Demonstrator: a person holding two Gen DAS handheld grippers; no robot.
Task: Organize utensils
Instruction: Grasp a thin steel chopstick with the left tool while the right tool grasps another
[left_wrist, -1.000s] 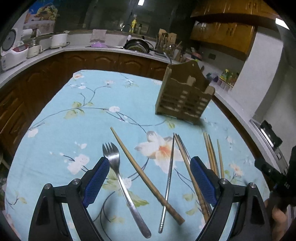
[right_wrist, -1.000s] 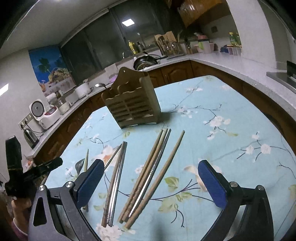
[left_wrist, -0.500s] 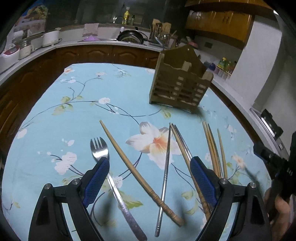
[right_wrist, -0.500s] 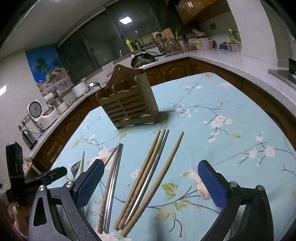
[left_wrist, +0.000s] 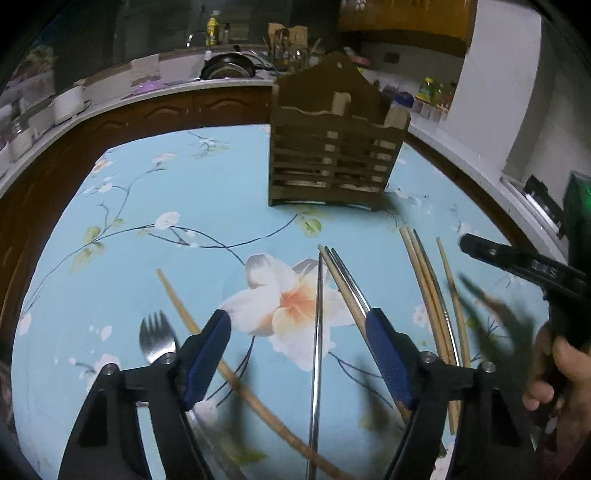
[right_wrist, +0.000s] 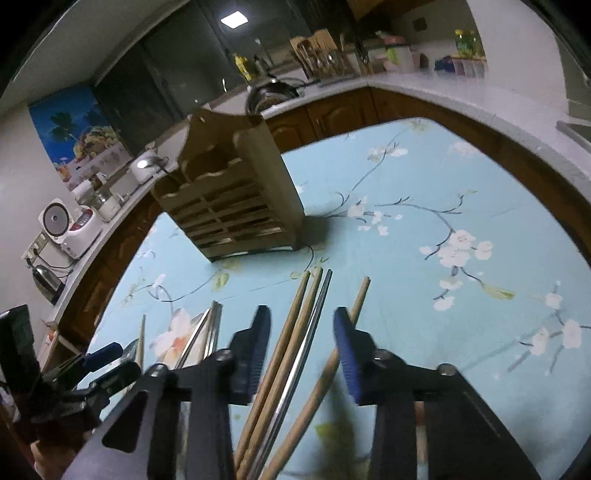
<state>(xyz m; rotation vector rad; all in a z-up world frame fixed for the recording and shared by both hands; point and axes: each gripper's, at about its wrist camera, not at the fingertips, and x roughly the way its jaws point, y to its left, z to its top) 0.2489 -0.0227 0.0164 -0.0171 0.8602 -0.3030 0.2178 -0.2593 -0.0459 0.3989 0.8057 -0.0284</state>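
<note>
A slatted wooden utensil holder (left_wrist: 332, 155) (right_wrist: 236, 199) stands upright on the floral blue tablecloth (left_wrist: 147, 229). Chopsticks lie loose in front of it. My left gripper (left_wrist: 297, 317) is closing above a single metal chopstick (left_wrist: 319, 314), which lies between its jaws untouched. A fork (left_wrist: 157, 338) lies just left of it, and a wooden chopstick (left_wrist: 173, 295) runs under the left finger. My right gripper (right_wrist: 301, 315) is closing around two wooden chopsticks (right_wrist: 304, 295) and a metal one (right_wrist: 321, 295). Its pads are still apart from them. Another wooden chopstick (right_wrist: 360, 295) passes under its right finger.
A wooden and a metal chopstick (left_wrist: 343, 280) lie together by the left gripper's right finger. Behind the table runs a white counter (right_wrist: 461, 96) with a pan, bottles, a rice cooker (right_wrist: 62, 229) and a kettle. A hand (left_wrist: 554, 369) holds the right gripper.
Both grippers have moved forward and down toward the chopsticks. The left jaws have narrowed somewhat. The right jaws have narrowed a lot around the chopstick bundle.
</note>
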